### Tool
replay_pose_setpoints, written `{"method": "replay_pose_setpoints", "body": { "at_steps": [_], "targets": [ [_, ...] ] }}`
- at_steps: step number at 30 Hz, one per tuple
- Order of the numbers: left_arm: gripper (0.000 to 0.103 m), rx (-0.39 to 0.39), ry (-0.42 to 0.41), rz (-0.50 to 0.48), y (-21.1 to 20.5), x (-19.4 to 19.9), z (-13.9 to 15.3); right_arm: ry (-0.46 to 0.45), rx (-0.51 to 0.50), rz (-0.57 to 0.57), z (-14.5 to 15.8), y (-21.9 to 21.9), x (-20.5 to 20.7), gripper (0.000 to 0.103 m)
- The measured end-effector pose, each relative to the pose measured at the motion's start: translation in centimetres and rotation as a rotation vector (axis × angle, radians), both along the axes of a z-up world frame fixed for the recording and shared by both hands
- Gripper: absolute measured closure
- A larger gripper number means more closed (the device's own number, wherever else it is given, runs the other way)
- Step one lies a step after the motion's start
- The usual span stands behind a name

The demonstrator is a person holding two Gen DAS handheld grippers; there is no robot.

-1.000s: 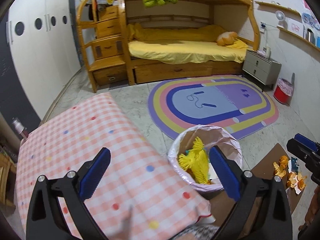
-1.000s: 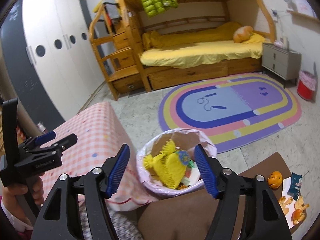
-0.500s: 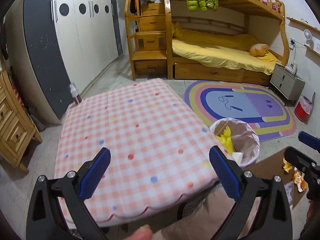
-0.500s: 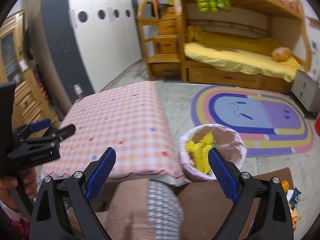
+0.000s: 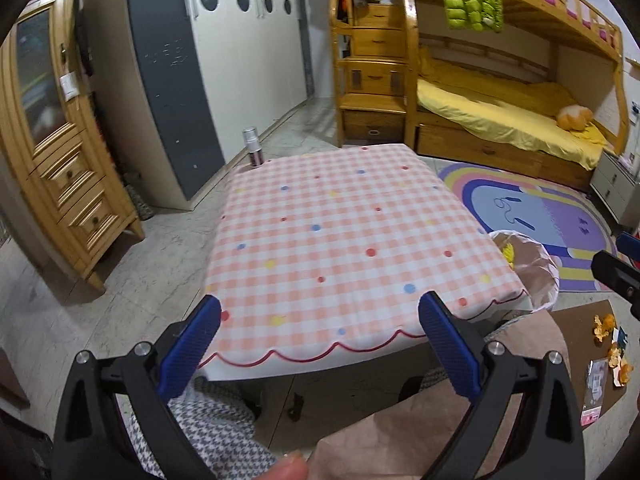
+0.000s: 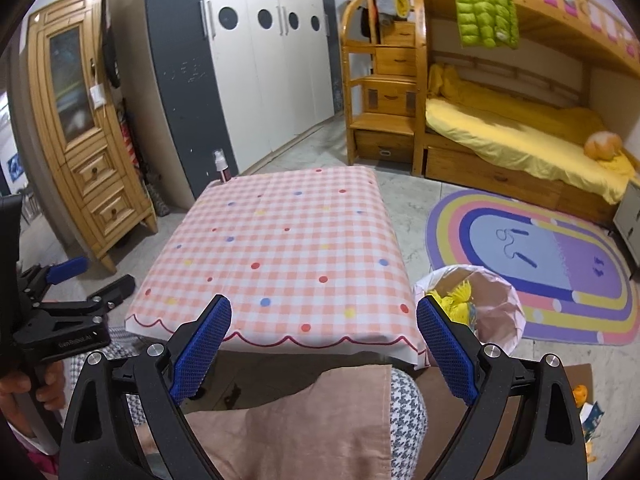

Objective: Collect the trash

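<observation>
A trash bin (image 6: pixel 472 312) lined with a pink bag stands on the floor right of the checked table (image 6: pixel 280 248); yellow trash (image 6: pixel 458 302) lies in it. The bin also shows in the left wrist view (image 5: pixel 528 264). Orange peels and wrappers (image 5: pixel 608 344) lie on a brown mat (image 5: pixel 576 332) at the right; a few show in the right wrist view (image 6: pixel 584 404). My left gripper (image 5: pixel 318 344) is open and empty over the table's near edge. My right gripper (image 6: pixel 322 354) is open and empty, also at the table's near edge.
A spray bottle (image 5: pixel 254 152) stands behind the table's far left corner. A wooden cabinet (image 5: pixel 56 152) is at the left, a wardrobe (image 5: pixel 224 48) behind, a bunk bed (image 5: pixel 500 112) and rainbow rug (image 5: pixel 532 220) at the right. The person's lap (image 6: pixel 304 420) is below.
Both grippers have pulled back and swung left, away from the bin, so the whole table top now fills the views. Both stay open and empty.
</observation>
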State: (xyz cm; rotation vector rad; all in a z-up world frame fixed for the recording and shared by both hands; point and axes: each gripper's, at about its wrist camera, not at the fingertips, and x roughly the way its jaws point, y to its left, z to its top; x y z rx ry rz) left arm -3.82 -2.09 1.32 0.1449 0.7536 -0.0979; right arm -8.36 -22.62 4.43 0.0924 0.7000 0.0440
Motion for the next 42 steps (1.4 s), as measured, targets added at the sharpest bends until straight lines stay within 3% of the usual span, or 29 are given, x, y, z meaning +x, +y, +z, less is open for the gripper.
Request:
{"method": "replay_pose_setpoints", "body": {
  "at_steps": [24, 42],
  "targets": [
    [0.007, -0.015, 0.048, 0.045, 2.1, 0.8, -1.5, 0.014, -0.068, 0.007, -1.3, 2.1, 0.9, 0.01],
    [0.007, -0.009, 0.046, 0.05, 2.3, 0.6, -1.2, 0.017, -0.061, 0.008, -1.5, 1.8, 1.0, 0.01]
  ]
}}
